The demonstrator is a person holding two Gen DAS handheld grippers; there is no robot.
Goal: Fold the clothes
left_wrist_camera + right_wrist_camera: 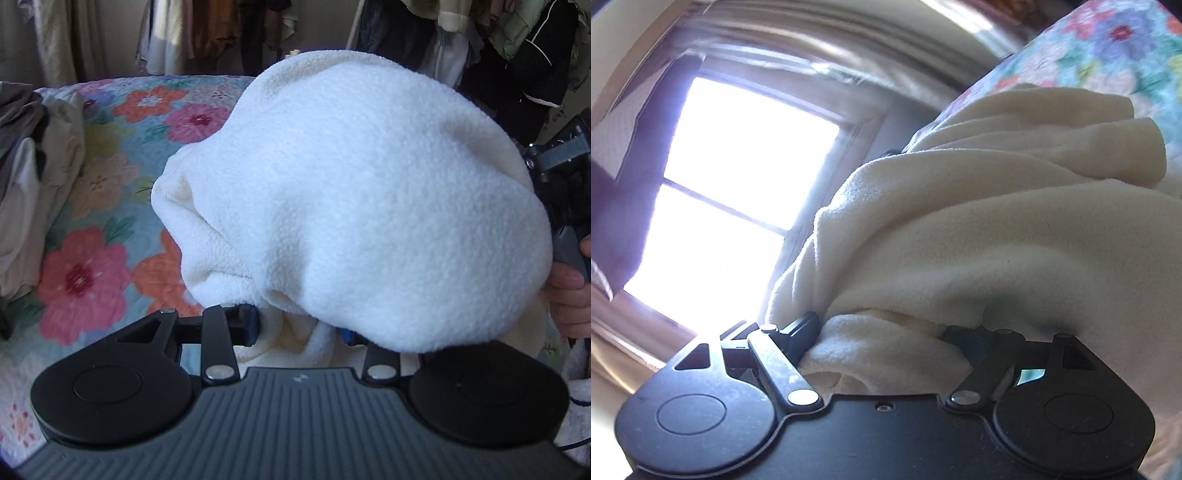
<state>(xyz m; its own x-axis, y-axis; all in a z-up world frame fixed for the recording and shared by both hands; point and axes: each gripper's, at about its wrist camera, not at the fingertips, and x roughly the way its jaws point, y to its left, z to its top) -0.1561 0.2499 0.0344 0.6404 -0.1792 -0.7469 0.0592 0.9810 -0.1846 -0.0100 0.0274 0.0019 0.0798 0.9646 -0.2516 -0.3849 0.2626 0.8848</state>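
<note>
A thick cream fleece garment (354, 199) bulges up in front of the left wrist camera, above the floral bedspread (92, 229). My left gripper (299, 325) is shut on a bunch of this fleece; the cloth drapes over its right finger and hides it. In the right wrist view the same fleece (979, 236) fills the right half, and my right gripper (882, 339) is shut on a thick fold of it. The right gripper's body and the hand holding it show at the right edge of the left view (565, 206).
A pile of grey and beige clothes (33, 177) lies on the bed at the left. Hanging garments (221, 33) line the back wall. The right view tilts toward a bright window (738, 192), with the bedspread (1108, 48) at the upper right.
</note>
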